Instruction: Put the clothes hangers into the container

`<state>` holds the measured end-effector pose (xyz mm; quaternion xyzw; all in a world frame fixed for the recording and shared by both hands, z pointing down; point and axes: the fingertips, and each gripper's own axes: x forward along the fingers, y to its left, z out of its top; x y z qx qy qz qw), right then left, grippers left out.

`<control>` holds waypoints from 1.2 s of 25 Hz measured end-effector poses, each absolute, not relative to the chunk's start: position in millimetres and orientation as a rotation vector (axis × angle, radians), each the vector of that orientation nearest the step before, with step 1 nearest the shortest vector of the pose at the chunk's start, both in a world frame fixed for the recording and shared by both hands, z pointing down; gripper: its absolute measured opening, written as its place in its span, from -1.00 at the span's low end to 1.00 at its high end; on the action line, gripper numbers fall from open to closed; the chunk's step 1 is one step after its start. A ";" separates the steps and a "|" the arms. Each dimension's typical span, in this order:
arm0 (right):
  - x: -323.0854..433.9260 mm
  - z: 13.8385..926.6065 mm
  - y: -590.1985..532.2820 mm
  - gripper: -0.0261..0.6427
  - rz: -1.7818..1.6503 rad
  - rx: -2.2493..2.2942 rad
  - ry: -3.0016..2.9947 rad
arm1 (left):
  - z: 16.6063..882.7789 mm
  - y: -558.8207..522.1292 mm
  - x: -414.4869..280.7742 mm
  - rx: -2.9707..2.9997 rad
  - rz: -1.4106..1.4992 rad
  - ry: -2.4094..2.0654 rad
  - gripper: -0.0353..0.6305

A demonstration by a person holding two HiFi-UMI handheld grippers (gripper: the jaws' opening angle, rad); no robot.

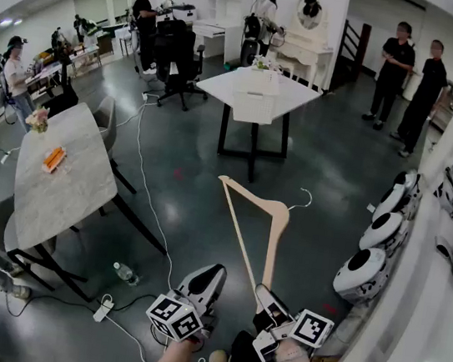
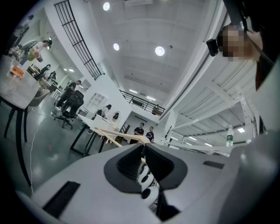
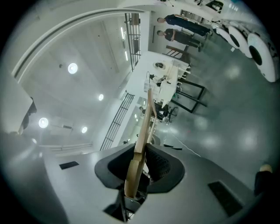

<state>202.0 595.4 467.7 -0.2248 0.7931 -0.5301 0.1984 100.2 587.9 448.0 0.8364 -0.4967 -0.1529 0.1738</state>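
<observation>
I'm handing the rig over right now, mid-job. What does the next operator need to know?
Left gripper: shut, nothing in it.
Right gripper: shut on one end of the wooden hanger, which sticks out forward above the floor.
Container: none clearly in view. The white box on the white table ahead might be it.
Done: hanger in hand.
Left: carry it to the container and release it inside.

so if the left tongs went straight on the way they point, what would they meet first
Probably the wooden hanger held in the right tongs; its bar crosses just past the left tongs. Depth is unclear; missing it, the white table comes next.
</observation>
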 end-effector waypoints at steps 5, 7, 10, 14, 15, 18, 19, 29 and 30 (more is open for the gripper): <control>201.6 479.0 576.3 -0.70 -1.514 -0.630 2.203 | 450.3 570.8 94.6 2.372 -0.433 -1.426 -0.80; 195.4 478.1 563.0 -0.71 -1.512 -0.609 2.209 | 449.9 556.8 87.8 2.367 -0.432 -1.443 -0.80; 187.9 476.4 536.8 -0.71 -1.510 -0.598 2.227 | 448.7 529.1 83.0 2.367 -0.427 -1.455 -0.80; 179.0 470.0 491.6 -0.71 -1.505 -0.563 2.230 | 442.7 483.6 83.3 2.382 -0.428 -1.452 -0.80; 178.4 469.9 480.2 -0.71 -1.510 -0.560 2.223 | 441.6 473.7 84.7 2.390 -0.424 -1.449 -0.80; 178.0 466.9 448.8 -0.70 -1.515 -0.537 2.203 | 440.6 444.3 86.3 2.399 -0.414 -1.455 -0.80; 178.0 465.1 439.6 -0.71 -1.512 -0.525 2.203 | 440.5 434.2 86.2 2.393 -0.417 -1.459 -0.80; 191.3 458.6 361.9 -0.70 -1.504 -0.478 2.217 | 437.1 350.8 108.2 2.407 -0.398 -1.454 -0.80; 191.4 457.3 355.4 -0.70 -1.498 -0.471 2.222 | 436.2 343.7 109.0 2.410 -0.400 -1.457 -0.80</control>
